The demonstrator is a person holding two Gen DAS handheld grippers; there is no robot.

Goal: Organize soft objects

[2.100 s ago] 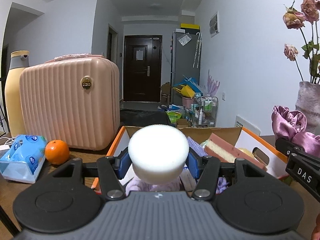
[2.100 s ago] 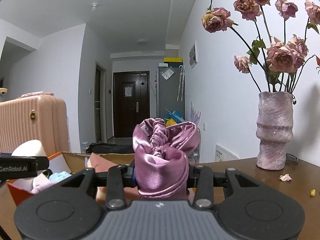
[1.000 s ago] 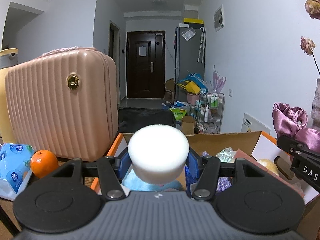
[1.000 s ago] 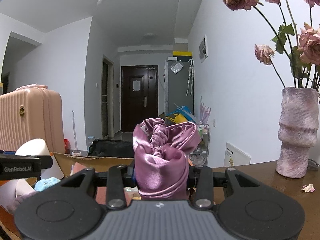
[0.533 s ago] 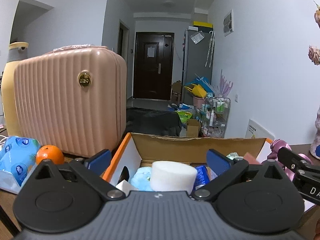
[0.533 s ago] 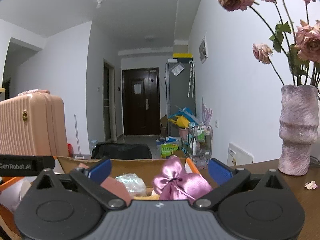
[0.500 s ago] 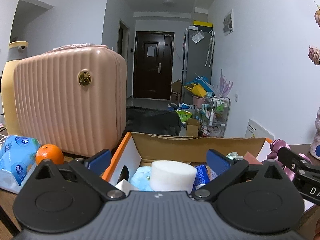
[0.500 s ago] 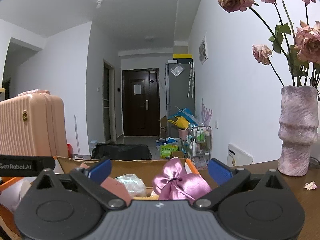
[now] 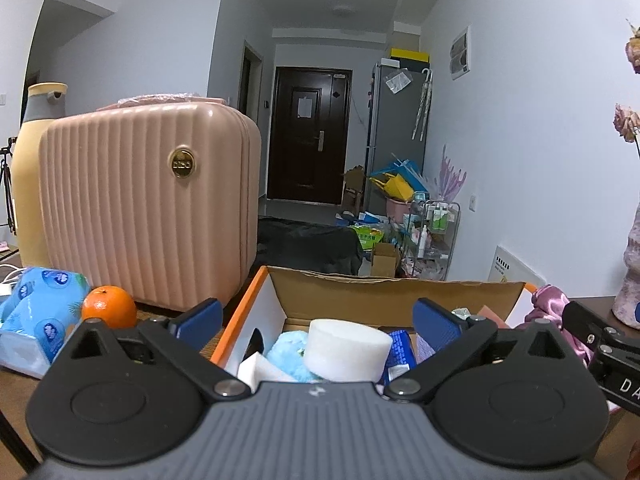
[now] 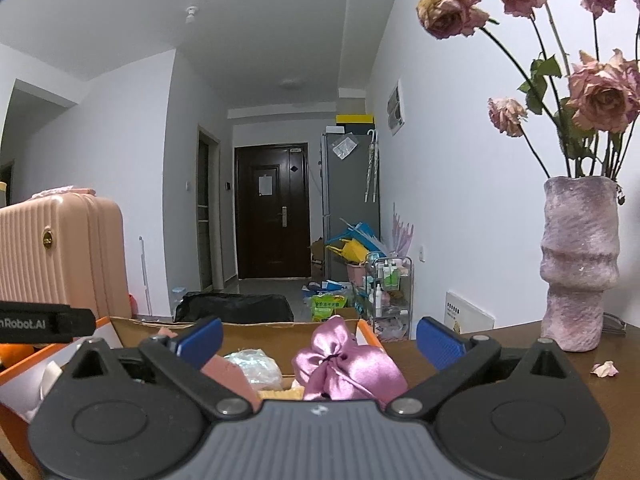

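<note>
- Two pairs of tongs stand spread as wide as they go over an open cardboard box [image 9: 396, 294]; the left tongs [image 9: 316, 316] and the right tongs [image 10: 318, 334] both have nothing between their blue pads.
- Lettering on the neighbouring tool reads "nRobot.AI" at the left edge of the right wrist view, and "DA" shows on the tool at the right edge of the left wrist view.
- One second ago the left tongs clamped a white foam cylinder [image 9: 348, 350] and the right tongs clamped a purple satin pouch [image 10: 346, 364]; the jaws of both have just been opening, and each item now lies down in the box, clear of the pads.
- Foam cylinder rests against a fluffy blue ball [image 9: 286, 354] at the box's left end, beside a blue packet [image 9: 398, 352] with white print too small to read.
- Satin pouch sits at the box's right end, next to a clear crinkled bag [image 10: 254, 368] and a pink block [image 10: 226, 374].
- Farther left on the surface [image 10: 516, 340] are a blue tissue pack [image 9: 38, 314] and an orange [image 9: 109, 312], in front of a pink ribbed suitcase [image 9: 148, 208] with a gold badge whose letters are unclear.
- At the right stands a mauve vase [image 10: 578, 264] of dried roses [image 10: 596, 92].
</note>
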